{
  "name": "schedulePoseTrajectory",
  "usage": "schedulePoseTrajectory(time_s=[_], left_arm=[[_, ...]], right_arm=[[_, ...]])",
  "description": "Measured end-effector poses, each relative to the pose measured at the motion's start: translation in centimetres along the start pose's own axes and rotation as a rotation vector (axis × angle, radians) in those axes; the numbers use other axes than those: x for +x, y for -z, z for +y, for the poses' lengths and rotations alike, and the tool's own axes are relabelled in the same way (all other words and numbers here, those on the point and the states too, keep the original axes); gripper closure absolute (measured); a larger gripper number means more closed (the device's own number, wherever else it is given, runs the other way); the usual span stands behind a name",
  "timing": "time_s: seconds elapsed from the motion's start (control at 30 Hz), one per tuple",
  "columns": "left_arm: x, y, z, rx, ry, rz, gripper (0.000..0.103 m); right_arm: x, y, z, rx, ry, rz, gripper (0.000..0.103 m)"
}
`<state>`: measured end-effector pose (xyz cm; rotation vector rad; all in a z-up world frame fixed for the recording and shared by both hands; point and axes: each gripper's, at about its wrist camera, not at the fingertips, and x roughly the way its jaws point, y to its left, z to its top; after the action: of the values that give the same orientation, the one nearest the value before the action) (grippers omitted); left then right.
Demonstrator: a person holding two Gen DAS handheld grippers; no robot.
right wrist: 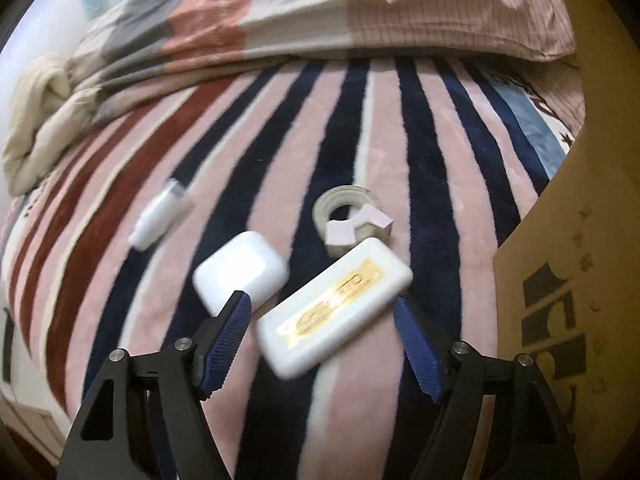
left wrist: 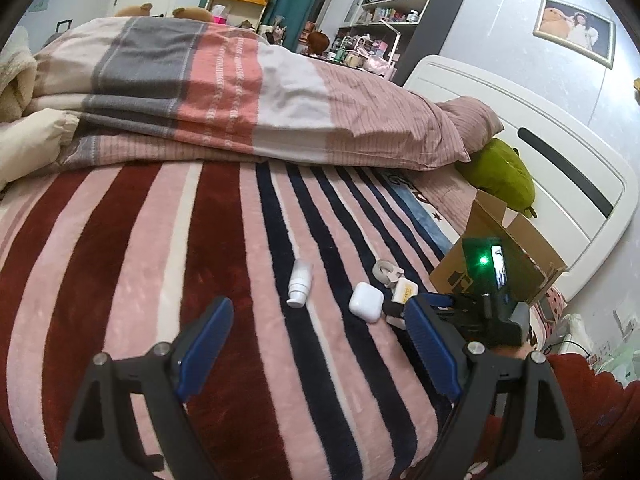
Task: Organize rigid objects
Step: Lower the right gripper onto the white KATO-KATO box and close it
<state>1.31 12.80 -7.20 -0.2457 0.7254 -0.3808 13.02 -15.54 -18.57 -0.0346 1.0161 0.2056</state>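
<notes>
The right gripper point(right wrist: 322, 320) pointed steeply down at the striped pink, red and navy fleece blanket point(right wrist: 400, 128), its blue-padded jaws spread around the near end of a flat white rounded-rectangle case with a gold label point(right wrist: 334, 310), with neither pad pressing on it. Left of that lay a white glossy earbud case point(right wrist: 240, 270), above it a grey tape dispenser point(right wrist: 350, 220). The left gripper point(left wrist: 318, 344) hung released and empty at lower centre, angled toward a small white bottle point(left wrist: 300, 284). A brown cardboard box point(right wrist: 568, 280) stood at the right edge.
</notes>
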Motion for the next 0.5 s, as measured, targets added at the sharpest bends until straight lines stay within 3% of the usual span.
schedulePoseTrajectory(time_s=[0.13,0.37,0.5], left_arm=[[-0.1,0.1,0.1,-0.002,0.001,0.0,0.017],[-0.2,0.2,0.3,-0.005,0.009,0.002,0.017],[0.0,0.1,0.0,-0.004,0.007,0.009,0.017]], right_arm=[[0.1,0.3,0.1,0.002,0.027,-0.008,0.034],[-0.8,1.7,1.2,-0.092,-0.005,0.01,0.069],[-2.1,3.3,2.0,-0.159,-0.061,0.044,0.07]])
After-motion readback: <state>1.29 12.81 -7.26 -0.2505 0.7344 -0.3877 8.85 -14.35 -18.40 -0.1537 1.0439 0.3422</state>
